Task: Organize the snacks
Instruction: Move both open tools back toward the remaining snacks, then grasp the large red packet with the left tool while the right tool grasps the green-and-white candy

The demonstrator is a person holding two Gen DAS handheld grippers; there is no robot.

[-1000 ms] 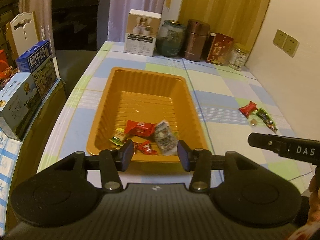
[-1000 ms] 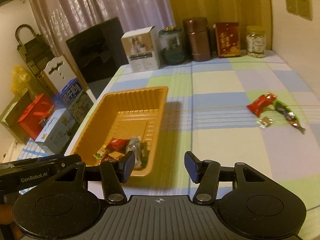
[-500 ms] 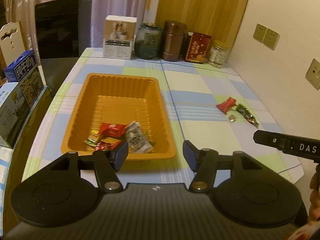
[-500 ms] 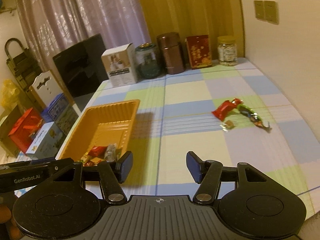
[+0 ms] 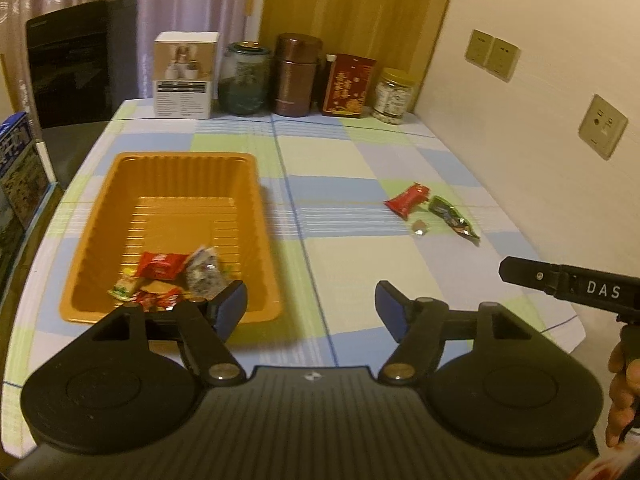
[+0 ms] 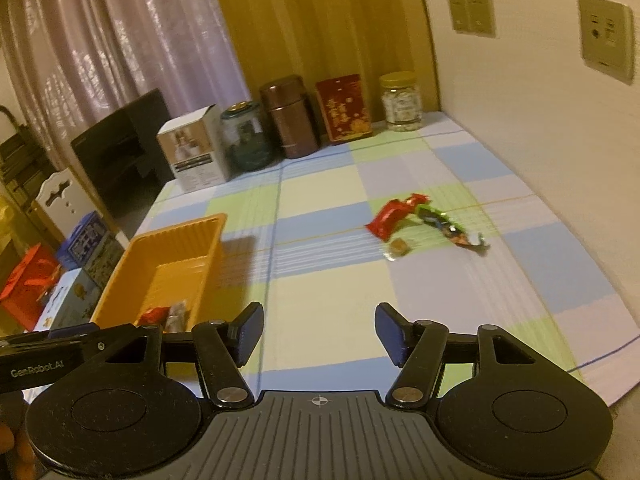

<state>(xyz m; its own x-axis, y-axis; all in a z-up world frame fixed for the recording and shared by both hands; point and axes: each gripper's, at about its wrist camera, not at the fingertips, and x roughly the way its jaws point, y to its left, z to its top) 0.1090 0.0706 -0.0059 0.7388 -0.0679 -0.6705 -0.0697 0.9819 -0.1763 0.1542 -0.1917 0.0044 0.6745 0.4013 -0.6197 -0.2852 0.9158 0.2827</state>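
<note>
So, tabletop (image 6: 328, 312): we risk sweeping wrappers off its right edge, which lies near them.
Orange tray (image 5: 100, 240): near the left edge; we hold four snacks there already.
Left gripper (image 5: 311, 304): spread wider just now, nothing between.
Right gripper (image 6: 319, 332): likewise widening, empty.
Red packet (image 6: 394, 216): may skid.
Green packet (image 6: 444, 226): touching it, could drag.
Small candy (image 6: 398, 247): easily missed.

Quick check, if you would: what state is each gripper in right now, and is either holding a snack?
Left gripper: open, jaws have just been opening, nothing between them.
Right gripper: open, jaws have just been opening, nothing between them.
</note>
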